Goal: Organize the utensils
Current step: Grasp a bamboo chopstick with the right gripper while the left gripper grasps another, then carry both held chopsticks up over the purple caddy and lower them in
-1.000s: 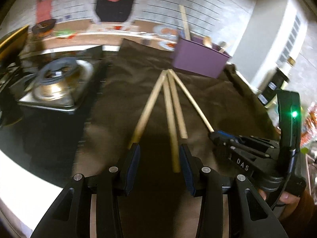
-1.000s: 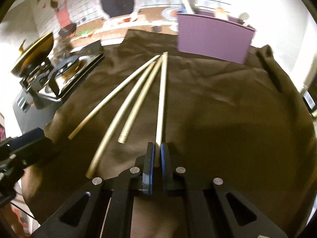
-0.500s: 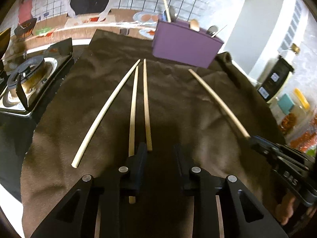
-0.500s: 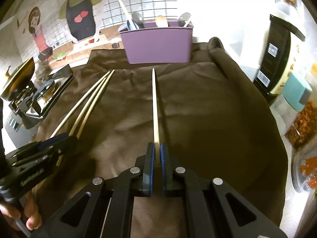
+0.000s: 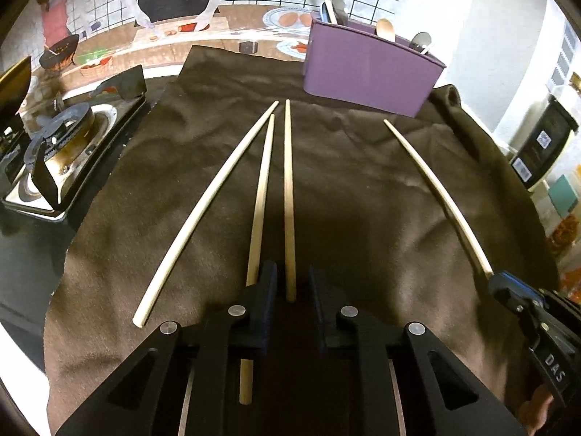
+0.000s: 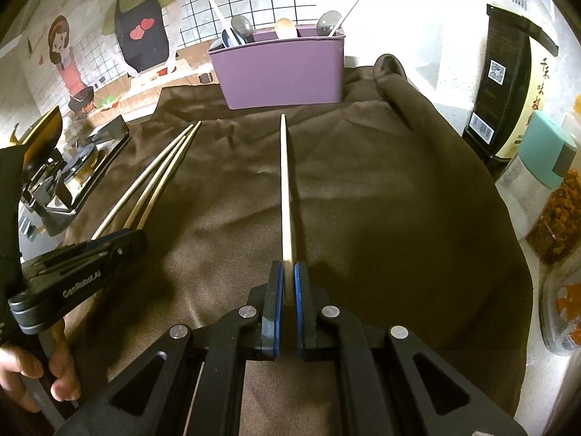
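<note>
— So, where do the chopsticks lie from where you stand?

— All four are on the brown cloth (image 5: 363,189), thin tips toward the purple utensil holder (image 5: 366,72), thick ends toward the person. The right gripper (image 6: 287,290) is clamped on the thick end of one chopstick (image 6: 284,189); it runs straight at the holder, its tip stopping near the holder's front wall.

— And the left one?

— The left gripper (image 5: 292,290) has its jaws closing, with the butt of the middle chopstick (image 5: 288,196) in the gap between them. The pads do not press it yet. A second chopstick (image 5: 259,203) passes under the left-hand finger, and a third chopstick (image 5: 203,214) lies further out, away from the holder's right side.

— Do the two cameras tell you different things?

— They do. The right wrist camera looks into the holder: spoons (image 6: 285,27) and a pale stick (image 6: 218,9) stand in it. It also shows a hand (image 6: 32,374) gripping the left tool's handle, plus jars (image 6: 544,196) to the holder's right. The left wrist camera shows the gas stove (image 5: 61,152) to the holder's left more fully, and all four chopsticks fanning apart as they leave the holder.
</note>
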